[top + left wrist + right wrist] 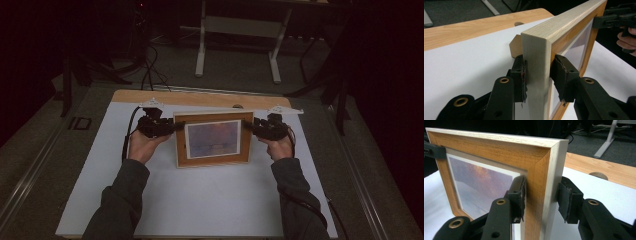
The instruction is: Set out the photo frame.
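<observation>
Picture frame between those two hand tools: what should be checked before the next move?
1. Picture frame stands upright on the table: ok.
2. Left gripper has a finger on each face of one side edge: ok.
3. Right gripper straddles the opposite side edge the same way: ok.
4. Fingers pressing firmly on the wood, both sides: cannot tell.
5. Both grippers at about the same height on the frame: ok.
</observation>
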Motion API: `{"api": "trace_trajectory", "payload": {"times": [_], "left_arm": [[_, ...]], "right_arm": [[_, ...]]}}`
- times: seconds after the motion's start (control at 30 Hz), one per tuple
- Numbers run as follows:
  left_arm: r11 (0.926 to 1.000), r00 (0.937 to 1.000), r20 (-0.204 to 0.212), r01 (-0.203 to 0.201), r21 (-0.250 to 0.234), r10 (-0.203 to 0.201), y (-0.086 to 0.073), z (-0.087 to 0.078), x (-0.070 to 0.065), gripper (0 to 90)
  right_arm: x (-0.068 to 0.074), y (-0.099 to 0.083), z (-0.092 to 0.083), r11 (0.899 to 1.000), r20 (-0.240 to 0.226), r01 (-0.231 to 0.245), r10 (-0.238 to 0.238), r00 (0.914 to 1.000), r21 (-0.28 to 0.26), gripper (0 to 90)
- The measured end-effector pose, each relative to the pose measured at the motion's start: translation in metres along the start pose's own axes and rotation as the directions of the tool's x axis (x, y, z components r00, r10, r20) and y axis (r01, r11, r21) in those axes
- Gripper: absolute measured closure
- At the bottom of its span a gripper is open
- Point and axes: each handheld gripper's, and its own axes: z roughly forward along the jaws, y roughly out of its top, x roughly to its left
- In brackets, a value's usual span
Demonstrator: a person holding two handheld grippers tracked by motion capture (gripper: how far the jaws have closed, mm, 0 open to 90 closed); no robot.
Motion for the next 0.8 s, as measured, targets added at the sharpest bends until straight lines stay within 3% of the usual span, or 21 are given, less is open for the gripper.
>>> {"api": "trace_trajectory", "payload": {"times": [0.33,0.8], "left_arm": [[0.9997,0.9999,-0.01,0.009,-0.023,-0.009,0.002,0.003,0.005,61.9],[0.9994,0.9998,-0.003,0.018,-0.029,-0.018,0.002,0.002,0.008,60.3]], "right_arm": [[0.01,-0.003,-0.004,1.0,0.032,0.005,-0.005,0.9995,0.01,60.5],[0.015,-0.005,-0.009,1.0,0.028,0.002,-0.003,0.9996,0.017,61.2]]}}
